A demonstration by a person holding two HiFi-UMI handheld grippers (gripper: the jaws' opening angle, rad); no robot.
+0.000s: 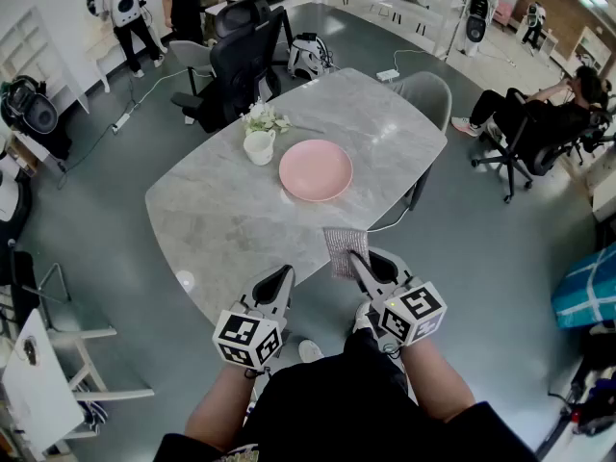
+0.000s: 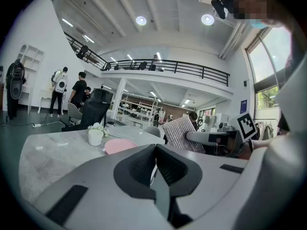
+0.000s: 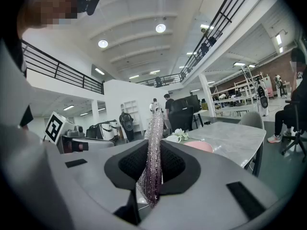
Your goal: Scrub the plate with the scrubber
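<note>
Head view, closest in: the left gripper (image 1: pixel 282 275) hangs just off the table's (image 1: pixel 221 215) near edge, jaws clenched on nothing. The left gripper view agrees, with the dark pads meeting and no gap between them. Just beside it, the right gripper (image 1: pixel 358 258) is clamped on the scrubber (image 1: pixel 343 248), a silvery mesh pad poking up over that same curved edge. Past it comes bare marble, nothing in the way, and then the pink plate (image 1: pixel 316 169) near the table's middle, well apart from the scrubber. A white cup (image 1: pixel 259 147) sits just beside the plate's left rim, with flowers (image 1: pixel 266 118) behind it, so the plate's left side is the tight one. Its right side runs open to the table edge. Farther out, a black chair (image 1: pixel 243 51) crowds the far-left corner, a grey chair (image 1: pixel 429 92) stands at the far-right one, and a seated person (image 1: pixel 539 114) stays well clear on the right. The right gripper view shows the scrubber edge-on, pinched between the pads with its tail hanging below them. The left gripper view catches its broad face instead. Only the head view shows the open floor all round.
</note>
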